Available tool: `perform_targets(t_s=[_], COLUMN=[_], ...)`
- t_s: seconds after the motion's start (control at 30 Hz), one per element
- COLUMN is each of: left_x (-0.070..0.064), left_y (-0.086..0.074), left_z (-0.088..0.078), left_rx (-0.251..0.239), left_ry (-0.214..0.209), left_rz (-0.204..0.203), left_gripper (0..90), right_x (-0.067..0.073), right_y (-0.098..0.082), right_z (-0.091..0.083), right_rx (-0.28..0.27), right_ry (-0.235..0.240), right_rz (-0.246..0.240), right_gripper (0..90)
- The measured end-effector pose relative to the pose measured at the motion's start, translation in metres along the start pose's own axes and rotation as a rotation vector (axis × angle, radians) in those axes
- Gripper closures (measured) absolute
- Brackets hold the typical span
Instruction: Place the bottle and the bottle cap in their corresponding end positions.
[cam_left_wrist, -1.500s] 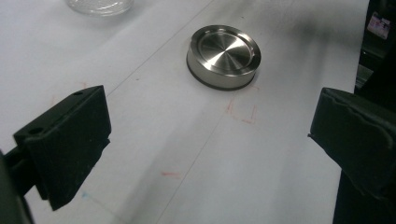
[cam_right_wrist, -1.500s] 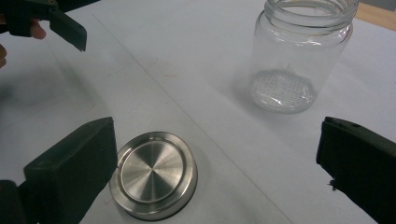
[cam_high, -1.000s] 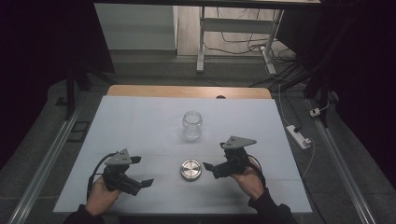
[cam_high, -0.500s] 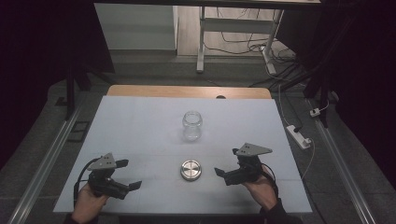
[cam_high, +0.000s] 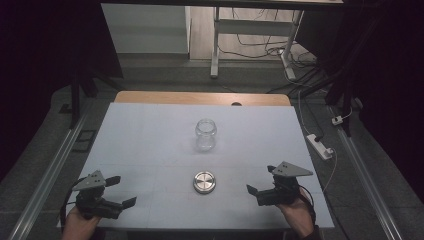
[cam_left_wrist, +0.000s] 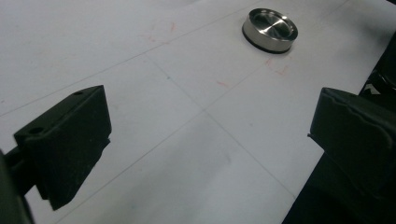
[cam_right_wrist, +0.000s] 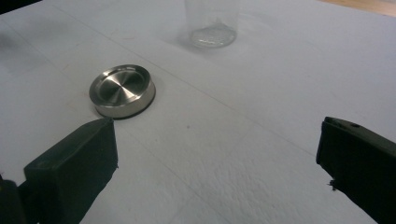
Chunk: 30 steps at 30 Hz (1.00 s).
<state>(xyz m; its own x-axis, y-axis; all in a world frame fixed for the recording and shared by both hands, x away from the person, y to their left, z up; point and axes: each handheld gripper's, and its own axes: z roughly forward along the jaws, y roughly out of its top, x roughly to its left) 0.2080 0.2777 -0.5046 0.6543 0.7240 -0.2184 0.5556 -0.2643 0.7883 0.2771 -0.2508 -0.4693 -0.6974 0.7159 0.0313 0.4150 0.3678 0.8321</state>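
Both grippers' jaws gape, released; the round steel lid (cam_right_wrist: 122, 90) beyond the right gripper (cam_high: 263, 188) could skid if nudged.

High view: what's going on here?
A person holds a tool in each hand near the table's front edge. The left tool and right tool are both open and hold nothing. Between them lies a metal lid, and the glass jar stands uncapped farther back. Nothing is being touched.

silver lid (cam_high: 204, 182), clear glass jar (cam_high: 205, 135), white table (cam_high: 140, 140)
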Motion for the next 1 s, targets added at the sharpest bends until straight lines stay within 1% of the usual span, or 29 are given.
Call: perform_targets(t_s=[0.27,0.4,0.5,0.57,0.77,0.83,0.93,0.97,1.0], left_x=[0.004,0.007,0.008,0.009,0.01,0.009,0.008,0.008,0.007], left_y=[-0.011,-0.017,-0.023,-0.025,-0.032,-0.033,-0.035,-0.036,-0.036], left_z=[-0.007,-0.011,-0.012,-0.014,-0.017,-0.019,-0.02,-0.021,-0.021], left_rx=[0.006,0.005,0.003,0.007,0.021,0.015,0.035,0.038,0.042], left_ry=[0.019,0.032,0.034,0.04,0.068,0.071,0.097,0.1,0.105], left_rz=[-0.032,-0.05,-0.073,-0.076,-0.081,-0.09,-0.085,-0.083,-0.085], left_gripper=[0.0,0.0,0.0,0.0,0.0,0.0,0.0,0.0,0.0], right_x=[-0.01,-0.013,-0.014,-0.015,-0.016,-0.016,-0.015,-0.014,-0.014], right_y=[-0.018,-0.028,-0.034,-0.038,-0.05,-0.053,-0.057,-0.058,-0.058], right_z=[-0.018,-0.025,-0.03,-0.033,-0.038,-0.039,-0.039,-0.039,-0.04], right_rx=[-0.002,0.006,0.013,0.022,0.055,0.072,0.095,0.109,0.111], right_ry=[-0.051,-0.085,-0.106,-0.118,-0.122,-0.122,-0.119,-0.115,-0.119], right_rz=[0.047,0.055,0.058,0.066,0.098,0.103,0.109,0.111,0.11], right_gripper=[0.0,0.0,0.0,0.0,0.0,0.0,0.0,0.0,0.0])
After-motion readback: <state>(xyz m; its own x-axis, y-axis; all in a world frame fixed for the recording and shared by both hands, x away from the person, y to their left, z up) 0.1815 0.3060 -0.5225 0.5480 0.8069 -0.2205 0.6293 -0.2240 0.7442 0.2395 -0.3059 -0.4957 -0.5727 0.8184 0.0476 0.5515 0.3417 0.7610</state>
